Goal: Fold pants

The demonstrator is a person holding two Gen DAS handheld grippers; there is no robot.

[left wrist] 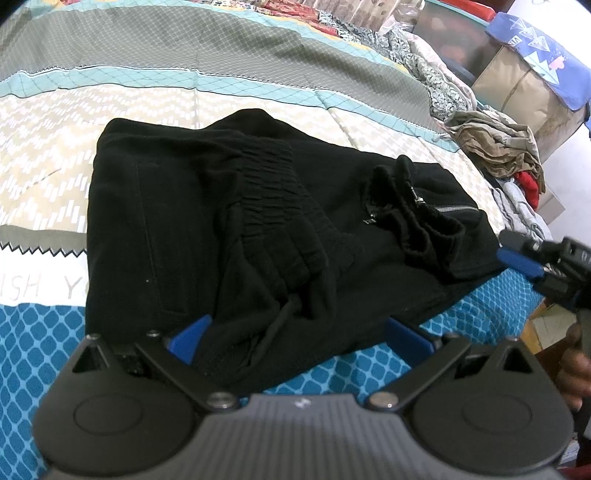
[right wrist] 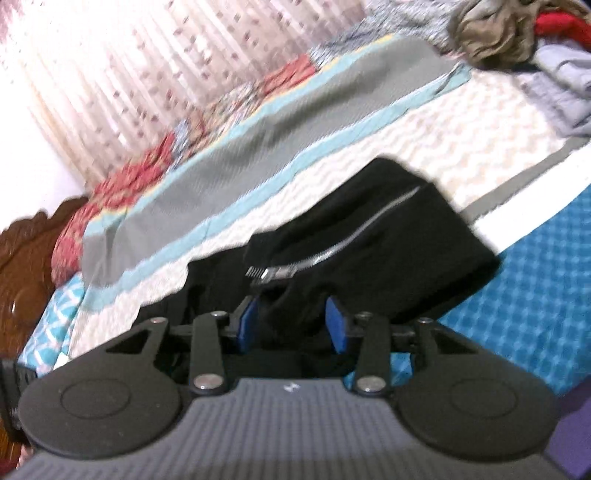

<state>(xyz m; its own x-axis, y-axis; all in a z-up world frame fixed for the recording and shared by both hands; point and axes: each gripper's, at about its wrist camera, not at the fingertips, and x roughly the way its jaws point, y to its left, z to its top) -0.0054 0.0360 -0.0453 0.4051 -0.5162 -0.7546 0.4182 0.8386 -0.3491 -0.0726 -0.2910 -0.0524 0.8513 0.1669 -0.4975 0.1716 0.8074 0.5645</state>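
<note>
Black pants [left wrist: 229, 221] lie folded in a bundle on the patterned bedspread [left wrist: 110, 110], elastic waistband on top and a silver zipper at the right. My left gripper [left wrist: 299, 332] is open, its blue fingers straddling the near edge of the pants. My right gripper [left wrist: 517, 258] shows at the right end of the pants in the left wrist view. In the right wrist view the right gripper [right wrist: 293, 325] is partly open with black fabric of the pants [right wrist: 369, 236] between its blue fingers [right wrist: 338, 325], beside the zipper [right wrist: 332, 251].
A pile of crumpled clothes [left wrist: 498, 147] lies at the bed's far right, also in the right wrist view [right wrist: 517, 33]. A box under a blue cloth [left wrist: 532, 74] stands beyond. A wooden headboard [right wrist: 22, 277] and curtains [right wrist: 147, 55] lie behind the bed.
</note>
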